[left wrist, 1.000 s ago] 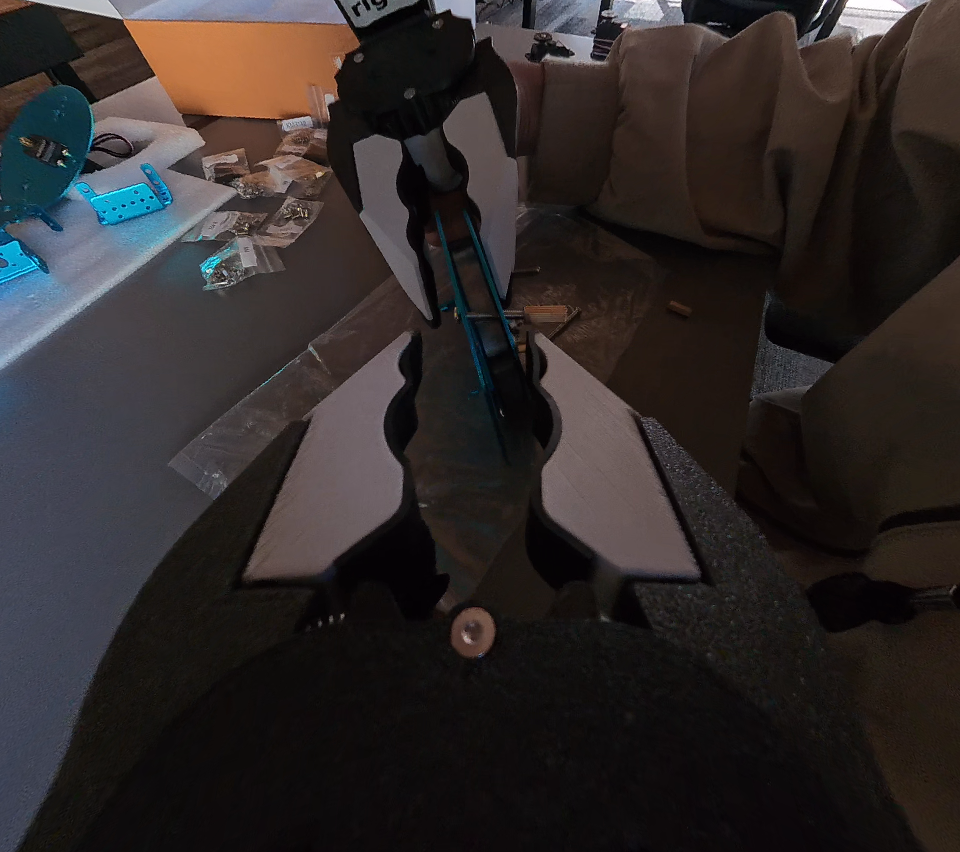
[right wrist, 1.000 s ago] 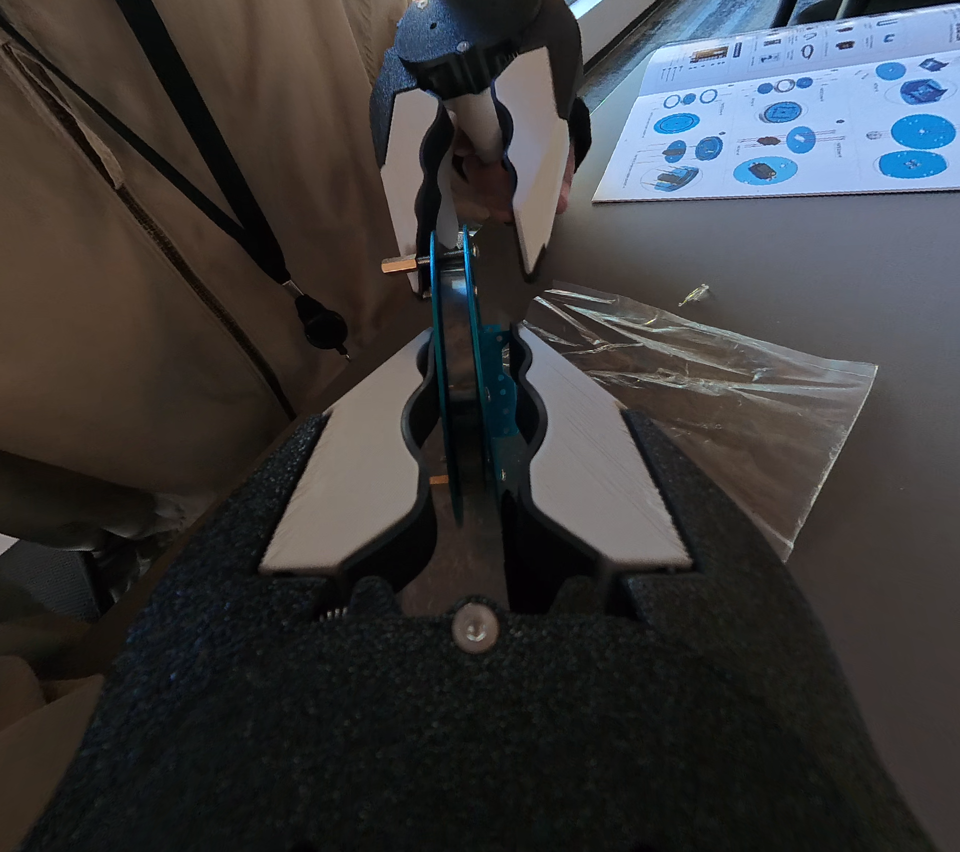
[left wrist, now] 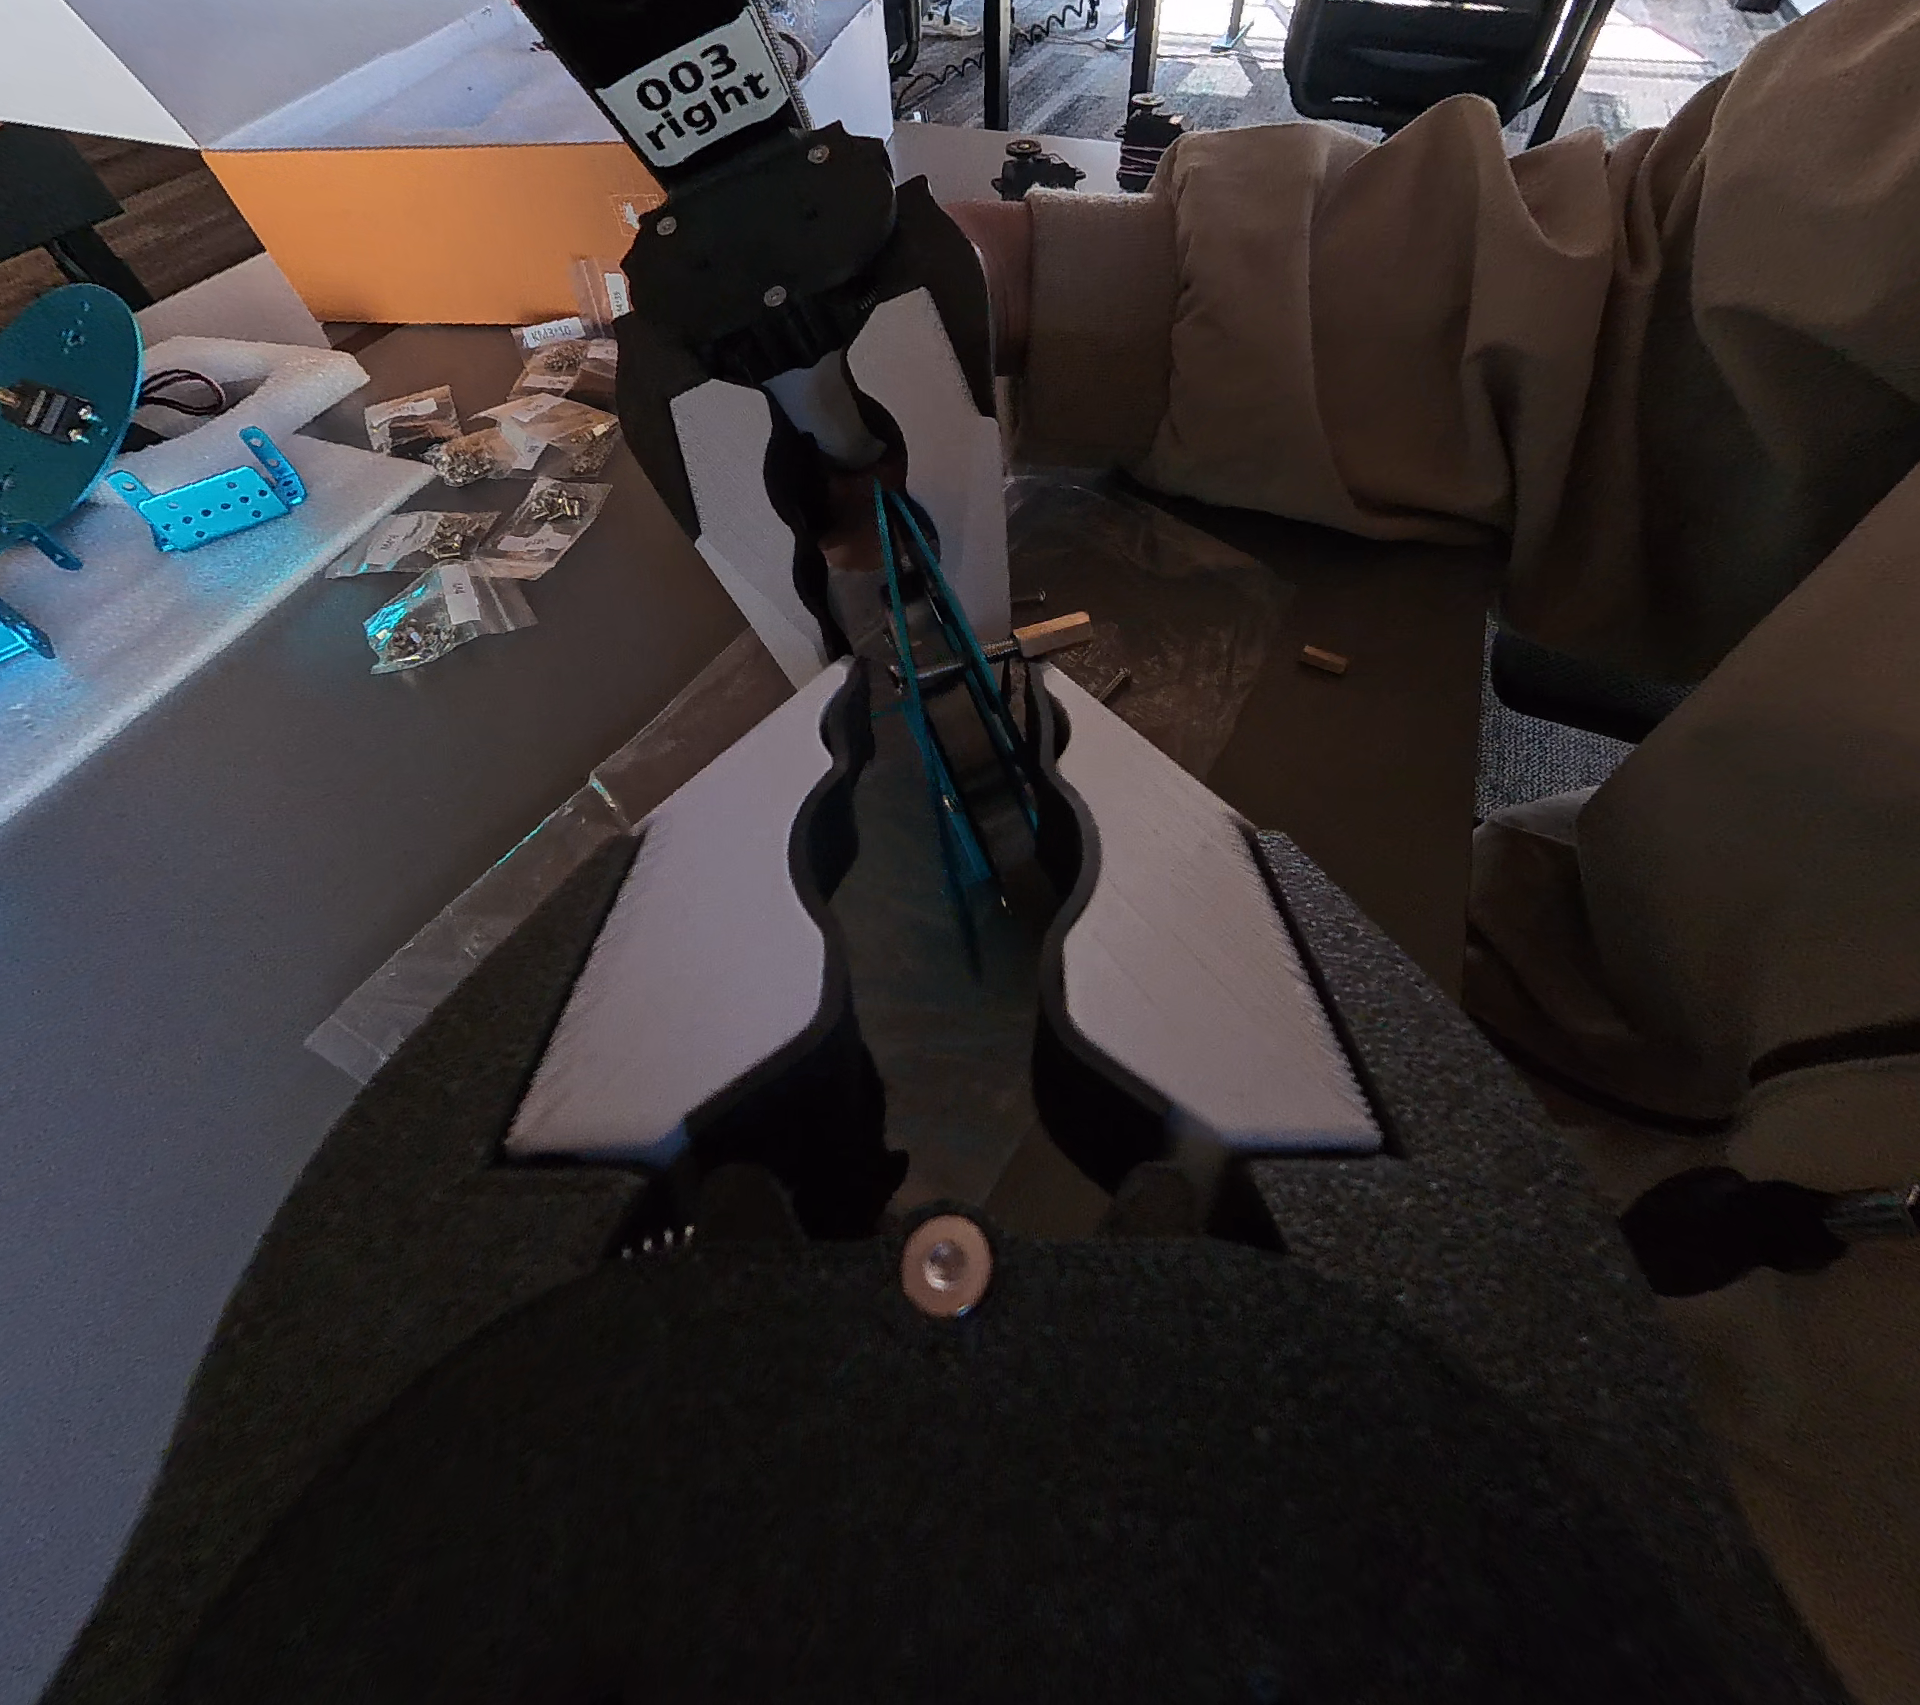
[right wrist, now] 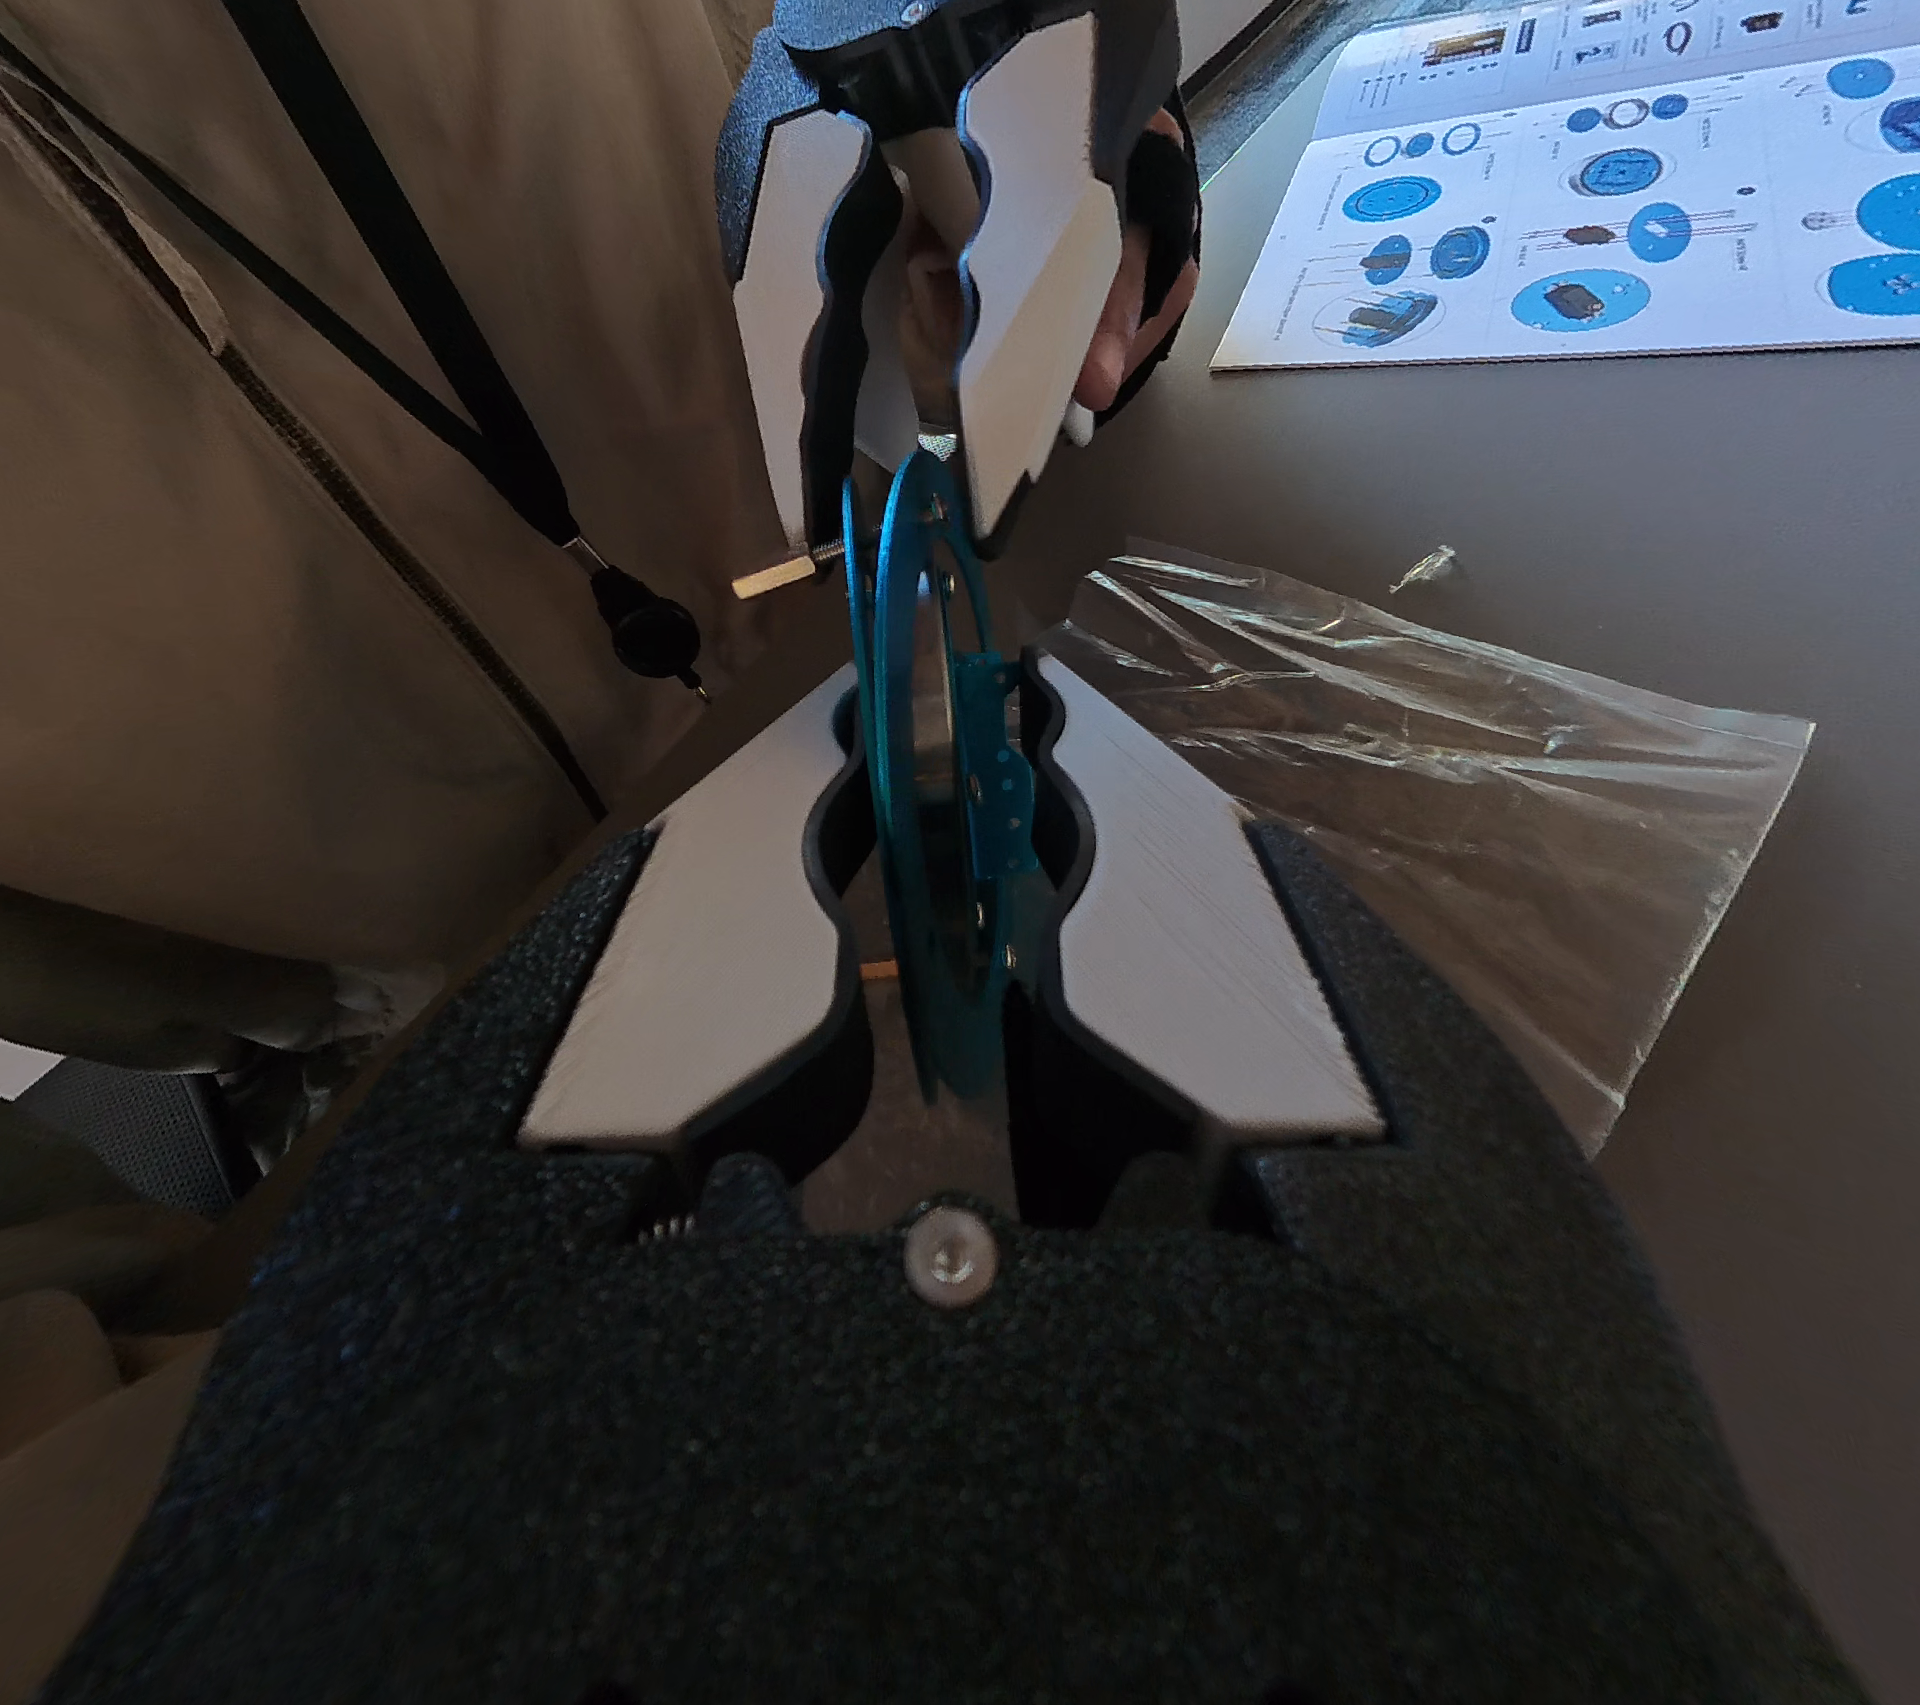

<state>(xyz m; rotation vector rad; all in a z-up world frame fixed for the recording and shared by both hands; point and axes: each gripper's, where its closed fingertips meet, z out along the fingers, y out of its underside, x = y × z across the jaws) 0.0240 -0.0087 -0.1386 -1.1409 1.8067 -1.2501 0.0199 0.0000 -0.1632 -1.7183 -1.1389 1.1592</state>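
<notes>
Both tongs face each other over the bench [right wrist: 1558, 512], sharing one teal disc assembly [right wrist: 935, 824] held edge-on above a clear plastic bag [right wrist: 1403, 772]. The right tongs [right wrist: 940, 699] are clamped on its near rim; the left tongs [right wrist: 894, 533] grip the far rim beside a brass standoff [right wrist: 771, 583]. Keep both grips square — judged slip-prone on thin plates — and avoid twisting them.

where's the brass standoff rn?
On the bolt through the blue discs, sticking out their left side in the right wrist view, at the standoff, just under the left gripper.
</notes>
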